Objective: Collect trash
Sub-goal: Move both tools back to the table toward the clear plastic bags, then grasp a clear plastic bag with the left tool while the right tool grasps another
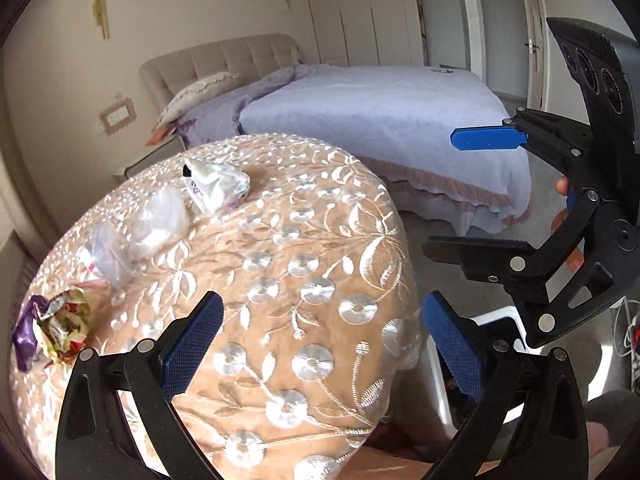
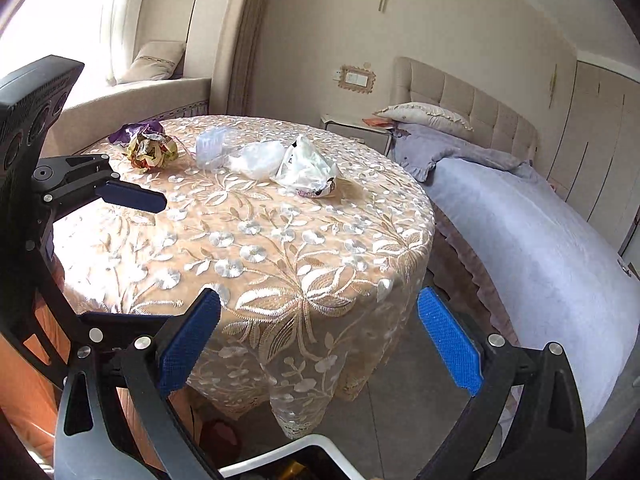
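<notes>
A round table (image 1: pixel 320 208) under a beige embroidered cloth (image 2: pixel 256 220) carries the trash. At its far side lie a crumpled colourful wrapper with purple foil (image 1: pixel 60 332) (image 2: pixel 152 148), clear plastic bags (image 1: pixel 136 232) (image 2: pixel 248 160) and a crumpled white wrapper (image 1: pixel 216 186) (image 2: pixel 306 168). My left gripper (image 1: pixel 324 344) (image 2: pixel 168 260) hangs open over the near table edge, empty. My right gripper (image 2: pixel 320 340) (image 1: pixel 440 192) is open too, off the table's right side, holding nothing. A white bin rim (image 1: pixel 440 384) (image 2: pixel 272 450) shows below both grippers.
A bed with a pale blue cover (image 1: pixel 380 120) (image 2: pixel 540 240) stands right of the table, with a strip of grey floor (image 2: pixel 400 400) between them. A nightstand (image 2: pixel 356 128) sits behind the table, a window seat (image 2: pixel 140 92) at the back left.
</notes>
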The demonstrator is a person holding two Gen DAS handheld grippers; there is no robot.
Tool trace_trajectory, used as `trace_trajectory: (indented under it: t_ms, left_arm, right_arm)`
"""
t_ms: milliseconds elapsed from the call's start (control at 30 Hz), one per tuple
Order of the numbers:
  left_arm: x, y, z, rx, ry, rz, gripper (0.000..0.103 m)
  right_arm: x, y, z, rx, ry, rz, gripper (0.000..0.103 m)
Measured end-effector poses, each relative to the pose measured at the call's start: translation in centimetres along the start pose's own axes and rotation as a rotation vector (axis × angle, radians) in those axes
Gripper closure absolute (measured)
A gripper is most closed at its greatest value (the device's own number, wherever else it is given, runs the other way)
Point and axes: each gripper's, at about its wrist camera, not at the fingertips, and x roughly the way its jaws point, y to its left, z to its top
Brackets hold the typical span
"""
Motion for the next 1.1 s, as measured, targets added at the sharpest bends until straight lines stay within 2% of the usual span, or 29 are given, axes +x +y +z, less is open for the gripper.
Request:
trace_trajectory:
  t_ms: [200,533,933,1100]
  left_arm:
    - [1.9,5.6,1.9,-0.12,-0.02,-0.018,0.005]
    - [8.0,12.1,4.8,-0.196,0.016,0.028,0.005]
    - [13.1,16.0,6.5,-0.189,0.099,0.073,0.005]
    - [14.3,17.4,6.9,-0.189,0.107,0.138,0.005]
  right_arm:
    - [3.0,-0.7,3.5,0.018,-0.014,0.003,0.005]
    - [10.4,-2.0,7.8,0.065,0.021,0.062,0.005]
    - [18.4,-3.1,10.4,0.122,0.141,0.231,0.005]
    - [20.8,-3.2,11.0,0.16,0.181,0.287,0.005]
